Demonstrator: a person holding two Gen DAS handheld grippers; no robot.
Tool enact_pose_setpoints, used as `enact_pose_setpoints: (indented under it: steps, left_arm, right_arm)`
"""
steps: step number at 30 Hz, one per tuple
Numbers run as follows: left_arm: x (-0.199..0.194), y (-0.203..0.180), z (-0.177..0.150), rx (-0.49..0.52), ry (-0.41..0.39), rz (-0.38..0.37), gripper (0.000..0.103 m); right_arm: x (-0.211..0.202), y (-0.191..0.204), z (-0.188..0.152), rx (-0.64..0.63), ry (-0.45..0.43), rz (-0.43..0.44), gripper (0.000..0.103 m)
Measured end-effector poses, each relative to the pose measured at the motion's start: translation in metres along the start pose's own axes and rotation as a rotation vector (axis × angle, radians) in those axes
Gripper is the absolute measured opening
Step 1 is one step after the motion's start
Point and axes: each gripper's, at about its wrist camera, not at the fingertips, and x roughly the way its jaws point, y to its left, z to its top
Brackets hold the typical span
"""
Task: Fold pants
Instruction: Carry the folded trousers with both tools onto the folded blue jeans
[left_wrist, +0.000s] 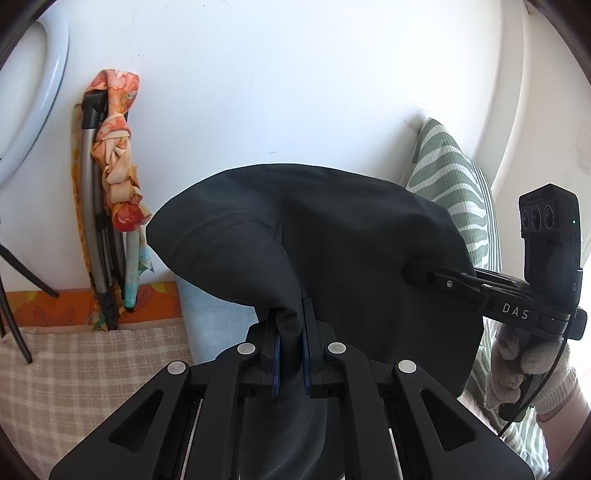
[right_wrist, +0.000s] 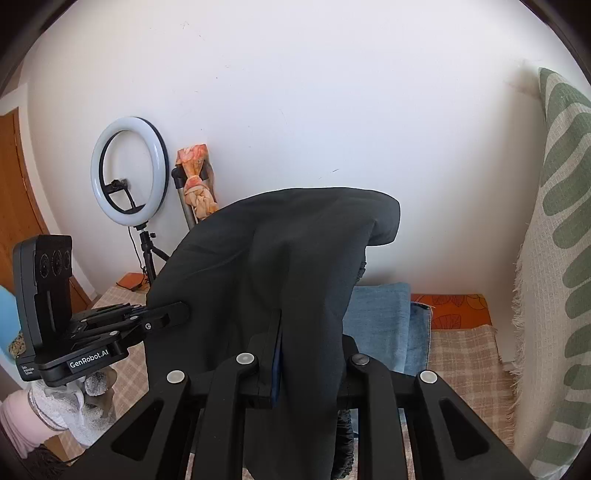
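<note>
The black pants hang lifted in the air, bulging toward the wall and held from both sides. My left gripper is shut on a bunched edge of the pants, and its blue pads squeeze the cloth. In the left wrist view my right gripper reaches in from the right and bites the pants' other side, held by a gloved hand. In the right wrist view the pants drape over my right gripper and hide its right finger. There my left gripper grips the pants' left edge.
A beige checked bed cover lies below, with folded blue denim and an orange floral sheet at the wall. A green striped pillow stands on the right. A ring light and folded frame with floral cloth stand on the left.
</note>
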Motion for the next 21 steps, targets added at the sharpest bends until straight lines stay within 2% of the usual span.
enact_pose_setpoints:
  steps: [10,13,15,17,19,21]
  left_arm:
    - [0.072,0.026,-0.009,-0.017,0.060,0.043,0.007]
    - [0.089,0.039,-0.012,-0.031,0.087,0.060,0.007]
    - [0.097,0.046,-0.013,-0.041,0.102,0.098,0.009]
    - [0.099,0.053,-0.013,-0.054,0.115,0.119,0.013]
    - [0.095,0.057,-0.012,-0.054,0.106,0.142,0.015]
    - [0.089,0.060,-0.011,-0.048,0.100,0.156,0.022]
  right_arm:
    - [0.081,-0.046,0.002,0.001,0.086,-0.051,0.017]
    - [0.103,-0.057,-0.004,-0.002,0.128,-0.099,0.018]
    - [0.112,-0.063,-0.008,-0.001,0.155,-0.147,0.022]
    - [0.114,-0.071,-0.010,0.017,0.160,-0.217,0.033]
    - [0.109,-0.080,-0.009,0.063,0.159,-0.228,0.038]
    - [0.101,-0.085,-0.008,0.086,0.141,-0.231,0.040]
